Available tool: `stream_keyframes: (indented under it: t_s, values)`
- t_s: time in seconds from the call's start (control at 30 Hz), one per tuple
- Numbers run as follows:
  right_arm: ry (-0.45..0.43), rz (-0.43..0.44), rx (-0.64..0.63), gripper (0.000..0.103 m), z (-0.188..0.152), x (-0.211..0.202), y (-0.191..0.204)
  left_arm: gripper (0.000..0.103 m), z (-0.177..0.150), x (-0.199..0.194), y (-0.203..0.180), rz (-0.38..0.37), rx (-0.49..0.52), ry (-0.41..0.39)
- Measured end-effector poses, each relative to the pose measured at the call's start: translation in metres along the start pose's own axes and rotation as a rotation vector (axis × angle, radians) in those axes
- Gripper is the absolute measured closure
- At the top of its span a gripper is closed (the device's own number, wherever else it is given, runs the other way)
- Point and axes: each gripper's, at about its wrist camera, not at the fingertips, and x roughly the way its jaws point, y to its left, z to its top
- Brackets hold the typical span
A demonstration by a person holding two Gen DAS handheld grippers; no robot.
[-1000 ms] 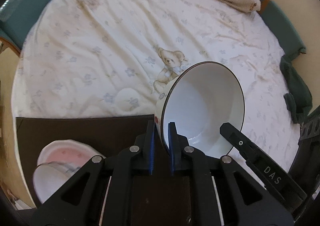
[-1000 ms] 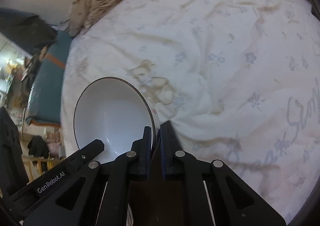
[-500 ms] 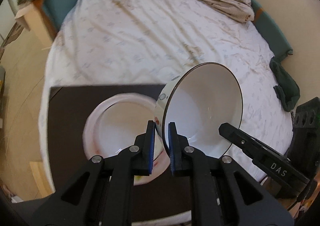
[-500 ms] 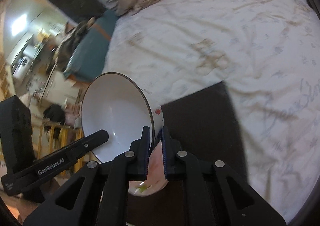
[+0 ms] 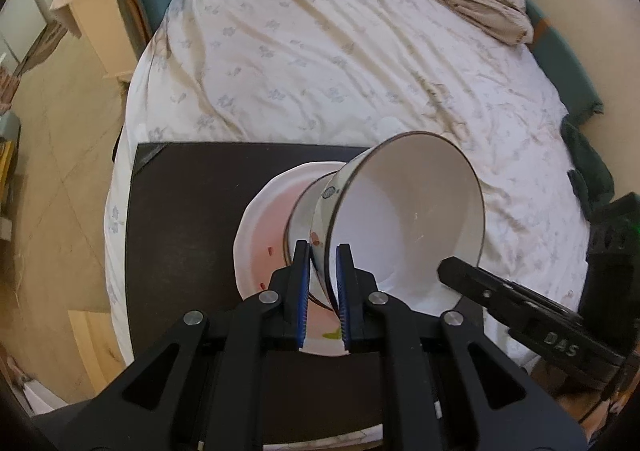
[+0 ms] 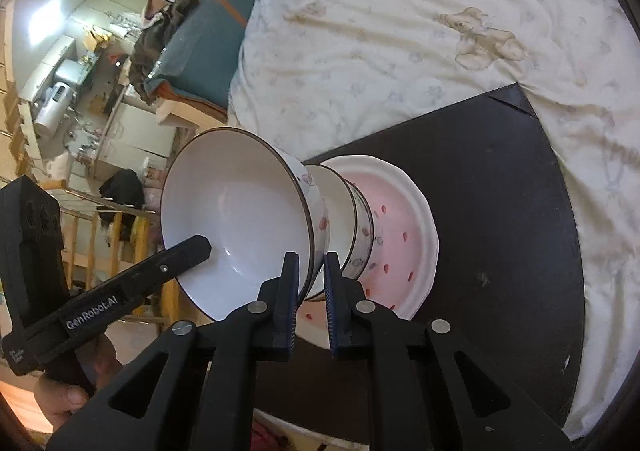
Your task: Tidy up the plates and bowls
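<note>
Your left gripper (image 5: 323,283) and right gripper (image 6: 310,291) both pinch the rim of the same white bowl (image 5: 404,219), on opposite sides, fingers closed on it. You hold the bowl just above a second, smaller bowl (image 6: 352,219) that sits in a pink-centred plate (image 6: 404,227). The plate rests on a dark board (image 5: 180,235) lying on the bed (image 5: 320,51).

The right gripper (image 6: 311,283) clamps the rim of a white bowl (image 6: 236,223), nested in a second bowl (image 6: 340,207) on a pink plate (image 6: 404,235) atop a dark board (image 6: 500,211).
</note>
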Motion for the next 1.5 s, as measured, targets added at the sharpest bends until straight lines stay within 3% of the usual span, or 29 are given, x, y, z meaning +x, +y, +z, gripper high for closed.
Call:
stream_keyframes:
  t_s: [0.17,0.47,0.9,1.0,1.03,1.1,1.13,1.17,1.37,1.5]
  values:
    - [0.033,0.015,0.031,0.086,0.007,0.014,-0.003,0.093,0.004,0.02,0.013,-0.023,-0.046,0.065]
    - [0.075,0.009,0.053,0.086,0.012,0.025,-0.006,0.093,0.007,0.028,0.015,-0.011,-0.05,0.097]
    - [0.075,0.021,0.083,0.086,0.013,0.021,-0.011,0.091,0.009,0.03,0.013,0.003,-0.047,0.104]
    - [0.068,0.016,0.08,0.086,0.013,0.02,-0.012,0.091,0.008,0.019,0.011,-0.002,-0.021,0.059]
    - [0.064,0.019,0.079,0.084,0.013,0.019,-0.012,0.09,0.007,0.015,0.009,-0.003,-0.009,0.039]
    - [0.05,0.031,0.075,0.083,0.014,0.015,-0.011,0.075,0.006,0.005,0.007,0.018,0.029,-0.017]
    - [0.042,0.028,0.069,0.083,0.014,0.012,-0.011,0.06,0.005,0.002,0.007,0.04,0.039,-0.037]
    - [0.036,0.02,0.059,0.083,0.015,0.01,-0.01,0.054,0.004,0.0,0.009,0.044,0.04,-0.049]
    - [0.025,0.011,0.068,0.083,0.014,0.01,-0.019,0.054,0.004,0.0,0.032,0.006,-0.045,-0.087]
    - [0.022,0.044,0.102,0.083,0.015,0.011,-0.025,0.054,-0.002,0.008,0.053,-0.099,-0.144,-0.101]
